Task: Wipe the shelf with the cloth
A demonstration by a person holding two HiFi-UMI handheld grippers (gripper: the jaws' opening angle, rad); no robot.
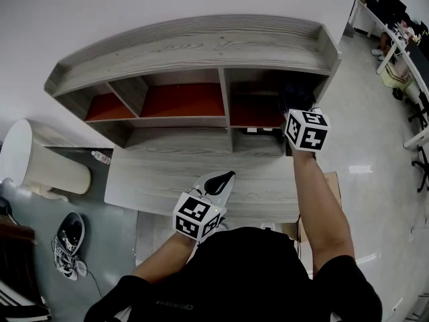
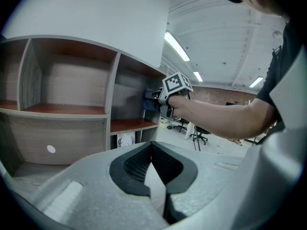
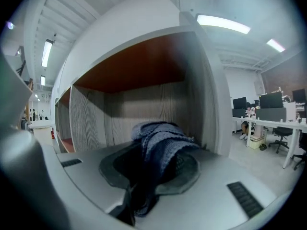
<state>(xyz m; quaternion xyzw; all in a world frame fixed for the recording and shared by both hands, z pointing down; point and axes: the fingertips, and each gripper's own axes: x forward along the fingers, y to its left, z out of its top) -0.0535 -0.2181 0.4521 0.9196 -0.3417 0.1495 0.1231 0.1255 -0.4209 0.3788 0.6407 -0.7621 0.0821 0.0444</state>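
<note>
Cloth, a dark blue knit, sat clamped in the right gripper, which we saw reaching into the right-hand compartment of the shelf, close to its right wall. We couldn't tell whether the cloth touched the red board there. We saw the left gripper with its jaws together on nothing, idle low over the desk surface below the shelf. We judged the wiping step in hand in that compartment; next called for pressing the cloth onto the board and sweeping across it, then doing the middle and left compartments.
</note>
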